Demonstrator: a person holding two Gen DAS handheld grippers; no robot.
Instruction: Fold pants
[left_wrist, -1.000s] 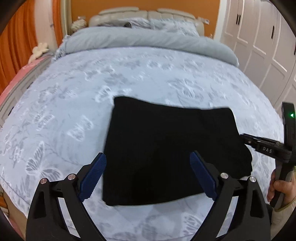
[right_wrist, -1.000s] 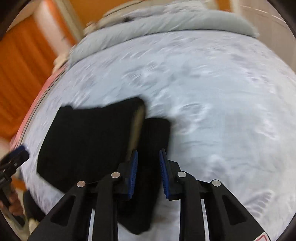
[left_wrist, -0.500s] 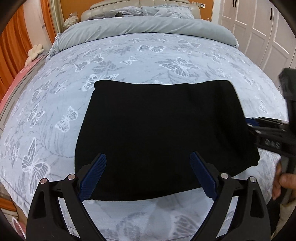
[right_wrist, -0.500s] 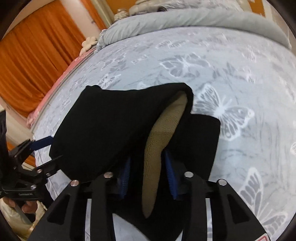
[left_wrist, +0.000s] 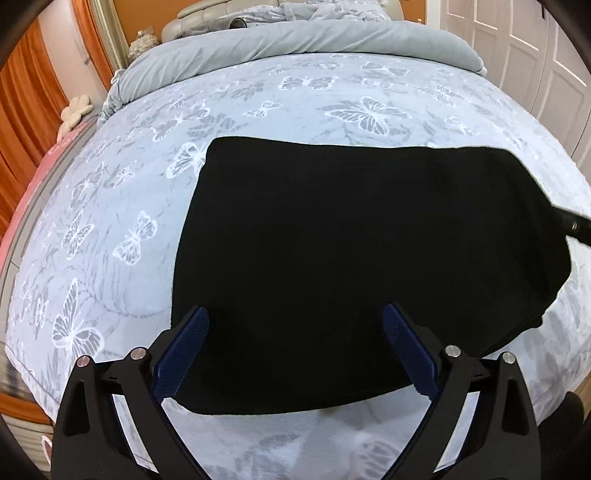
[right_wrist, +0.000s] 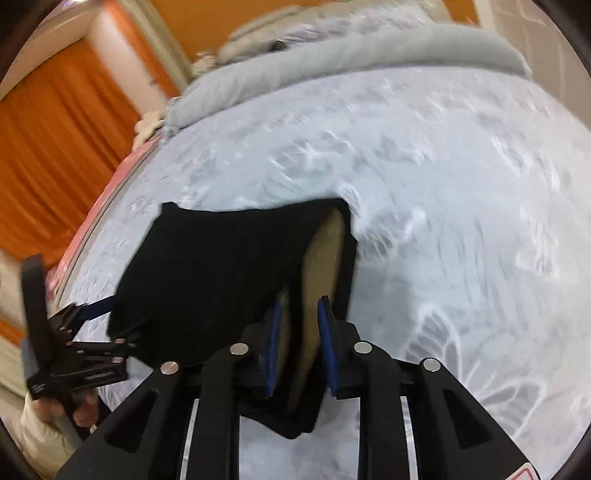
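On the butterfly-print bed (left_wrist: 332, 110), right gripper (right_wrist: 301, 347) clamps black pants (left_wrist: 351, 258); left gripper (left_wrist: 295, 350) spread wide.

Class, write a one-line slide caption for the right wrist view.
Right tongs pinch the tan-lined edge of black pants on a butterfly bedspread.

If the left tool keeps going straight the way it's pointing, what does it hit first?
Most likely the pants. The left tool is open, its fingers straddling the near part of the black fabric, which fills the line ahead. Beyond lies the bed. Height above the cloth is unclear.
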